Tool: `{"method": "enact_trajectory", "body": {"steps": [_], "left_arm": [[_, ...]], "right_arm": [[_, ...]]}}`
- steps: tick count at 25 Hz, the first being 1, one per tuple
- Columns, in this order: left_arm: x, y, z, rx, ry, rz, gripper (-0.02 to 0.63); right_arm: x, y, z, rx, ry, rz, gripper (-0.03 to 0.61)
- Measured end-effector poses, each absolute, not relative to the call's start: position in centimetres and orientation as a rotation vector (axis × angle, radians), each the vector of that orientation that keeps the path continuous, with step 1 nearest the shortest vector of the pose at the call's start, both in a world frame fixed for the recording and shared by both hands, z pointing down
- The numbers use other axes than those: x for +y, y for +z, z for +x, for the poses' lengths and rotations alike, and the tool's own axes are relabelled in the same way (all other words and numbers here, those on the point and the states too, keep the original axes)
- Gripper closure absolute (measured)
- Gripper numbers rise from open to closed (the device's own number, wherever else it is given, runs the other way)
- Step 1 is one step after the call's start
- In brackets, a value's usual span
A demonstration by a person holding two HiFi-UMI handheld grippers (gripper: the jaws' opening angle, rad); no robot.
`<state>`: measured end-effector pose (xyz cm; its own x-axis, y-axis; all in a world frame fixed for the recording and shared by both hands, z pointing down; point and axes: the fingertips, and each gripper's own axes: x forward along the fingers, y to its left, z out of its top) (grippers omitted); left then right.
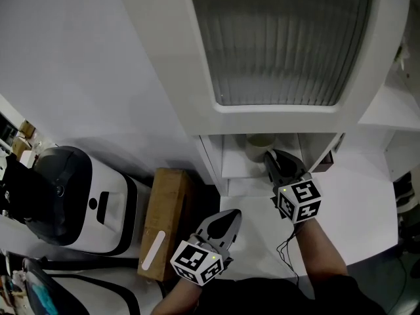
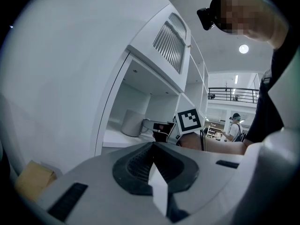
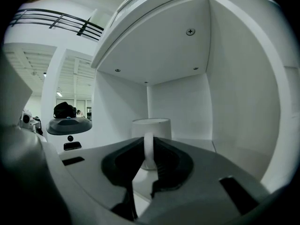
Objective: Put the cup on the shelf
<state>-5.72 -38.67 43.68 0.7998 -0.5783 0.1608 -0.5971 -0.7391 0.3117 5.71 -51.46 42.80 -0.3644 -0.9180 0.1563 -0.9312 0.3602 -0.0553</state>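
Note:
A white cup (image 1: 258, 146) stands upright on the floor of a white shelf compartment (image 1: 237, 170), toward its back. In the right gripper view the cup (image 3: 151, 125) faces me handle first. My right gripper (image 3: 149, 147) reaches into the compartment, and its dark pads press both sides of the handle. Seen from the head view, the right gripper (image 1: 270, 157) meets the cup's near side. From the left gripper view, the cup (image 2: 132, 122) and the right gripper (image 2: 149, 123) show inside the shelf. My left gripper (image 1: 231, 216) hangs shut and empty below the shelf.
A ribbed glass cabinet door (image 1: 282, 38) juts out above the compartment. To the left stand a white and black machine (image 1: 72, 195) and a brown box (image 1: 164, 218). The compartment's side wall (image 3: 243, 102) is close on the right. A person (image 2: 234, 125) stands far off.

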Motion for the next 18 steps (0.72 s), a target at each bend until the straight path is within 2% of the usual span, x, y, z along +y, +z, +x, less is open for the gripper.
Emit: {"method": "enact_trajectory", "body": {"steps": [4, 7, 14, 18], "left_arm": [[-38.1, 43.2, -5.9, -0.915, 0.068, 2.640, 0.609], [-37.6, 43.1, -5.8, -0.929, 0.061, 2.638, 0.609], [-35.5, 42.4, -5.0, -0.955, 0.052, 2.641, 0.609], [-33.7, 41.8, -4.3, -0.987, 0.042, 2.643, 0.609]], "right_arm": [[-51.0, 43.3, 5.6, -2.498, 0.227, 1.690, 0.541], [-50.3, 43.8, 5.9, -2.491, 0.241, 1.688, 0.508], [-47.3, 42.6, 6.8, -2.526, 0.240, 1.688, 0.508], [-44.6, 41.5, 6.9, -2.590, 0.228, 1.637, 0.551]]}}
